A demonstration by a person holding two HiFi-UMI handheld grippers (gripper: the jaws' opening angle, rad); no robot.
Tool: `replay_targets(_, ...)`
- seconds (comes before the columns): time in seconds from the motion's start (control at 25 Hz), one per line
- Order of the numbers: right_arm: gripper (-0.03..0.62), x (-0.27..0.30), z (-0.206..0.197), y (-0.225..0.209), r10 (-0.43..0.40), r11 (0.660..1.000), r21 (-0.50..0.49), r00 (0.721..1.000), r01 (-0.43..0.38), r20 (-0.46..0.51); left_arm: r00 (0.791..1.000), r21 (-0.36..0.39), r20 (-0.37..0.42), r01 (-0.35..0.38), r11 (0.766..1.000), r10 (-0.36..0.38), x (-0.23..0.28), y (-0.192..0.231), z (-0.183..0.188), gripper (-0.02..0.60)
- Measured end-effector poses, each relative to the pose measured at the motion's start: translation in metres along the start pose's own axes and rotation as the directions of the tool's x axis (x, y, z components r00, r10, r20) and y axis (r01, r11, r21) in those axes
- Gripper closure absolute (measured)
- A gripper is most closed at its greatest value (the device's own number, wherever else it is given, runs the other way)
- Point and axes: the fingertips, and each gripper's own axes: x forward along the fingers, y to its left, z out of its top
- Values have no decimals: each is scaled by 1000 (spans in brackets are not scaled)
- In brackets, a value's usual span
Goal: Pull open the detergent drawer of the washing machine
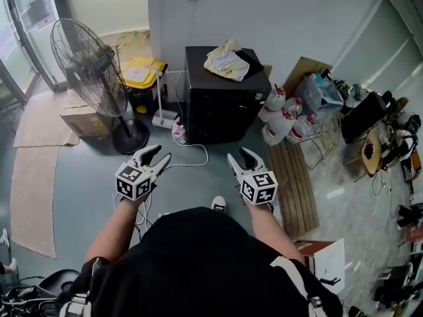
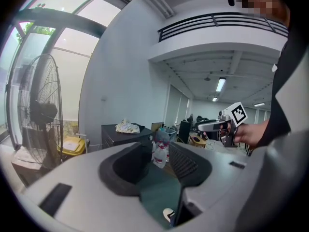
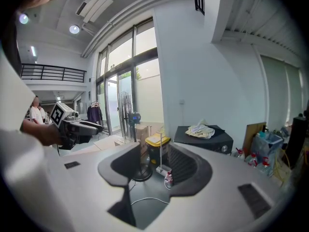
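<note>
The left tongs (image 1: 157, 154) and right tongs (image 1: 239, 155) gape empty, well short of the washer (image 1: 221, 101). Its drawer, not discernible here, likely slides stiffly; grip its front lip.

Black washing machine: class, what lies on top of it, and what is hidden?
A crumpled pale cloth lies on the washing machine, toward its far side. The surface beneath the cloth is covered.

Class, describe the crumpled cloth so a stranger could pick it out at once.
Find the black machine against the white wall, right of the standing fan. The cloth lies crumpled on its top, pale cream, the only pale thing up there.
</note>
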Motion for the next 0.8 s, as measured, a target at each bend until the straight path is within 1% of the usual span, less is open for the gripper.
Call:
replay_targets(0.36, 407, 20, 3, -36, 16, 1000, 1, 1000, -16, -14, 1000, -13, -2, -15, 1000, 15, 36, 7, 9, 405)
replay_targets(0.8, 405, 63, 11, -89, 57, 998, -5, 998, -57, -41, 998, -49, -17, -57, 997, 57, 89, 26, 13, 403)
